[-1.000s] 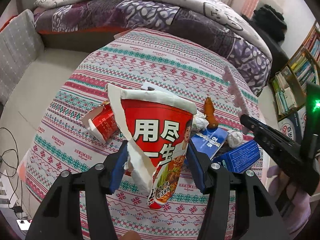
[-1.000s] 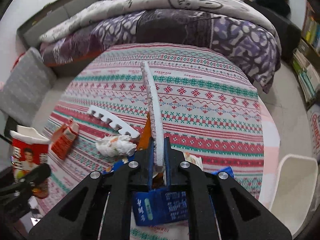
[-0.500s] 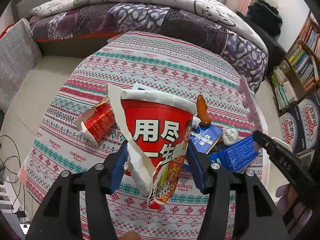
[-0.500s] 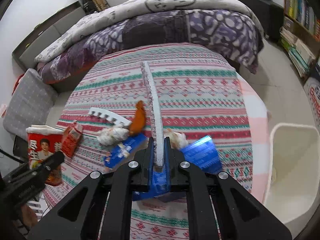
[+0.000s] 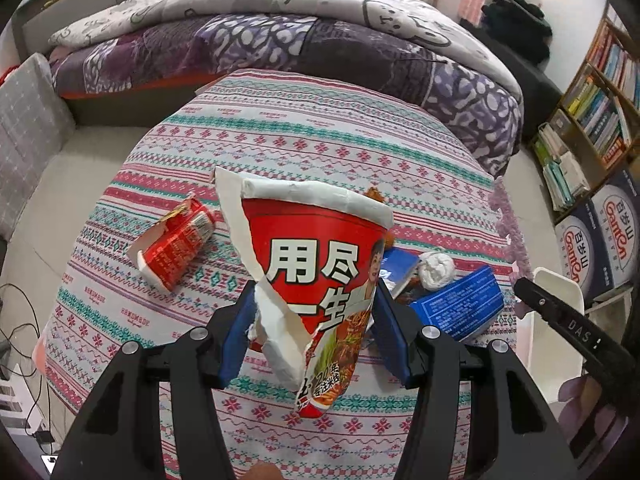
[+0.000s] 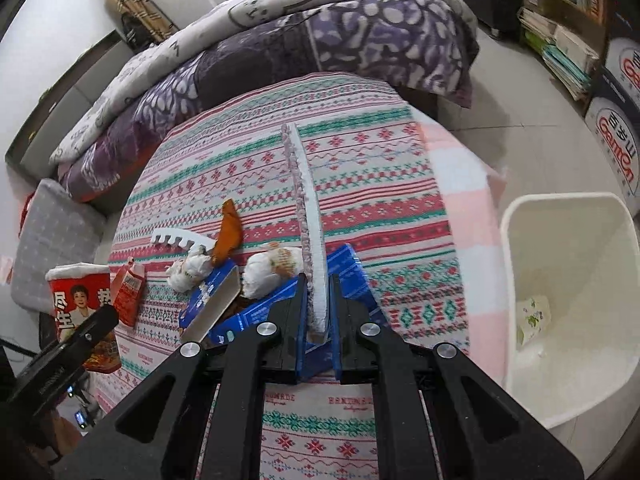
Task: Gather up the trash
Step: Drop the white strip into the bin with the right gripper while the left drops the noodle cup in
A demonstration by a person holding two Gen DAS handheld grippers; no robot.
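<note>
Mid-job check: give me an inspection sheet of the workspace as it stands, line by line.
Surface: round table under a patterned cloth.
Job's things: torn noodle cup and foam strip both held; white bin beside the table, a wrapper inside.
Clutter: red carton, blue boxes, paper wads, orange scrap, toothed foam piece.
Grippers: left hand-held gripper clamps the cup; right hand-held gripper is shut on the strip.
Cables: wires on the floor.
Surroundings: bed, bookshelf.
</note>
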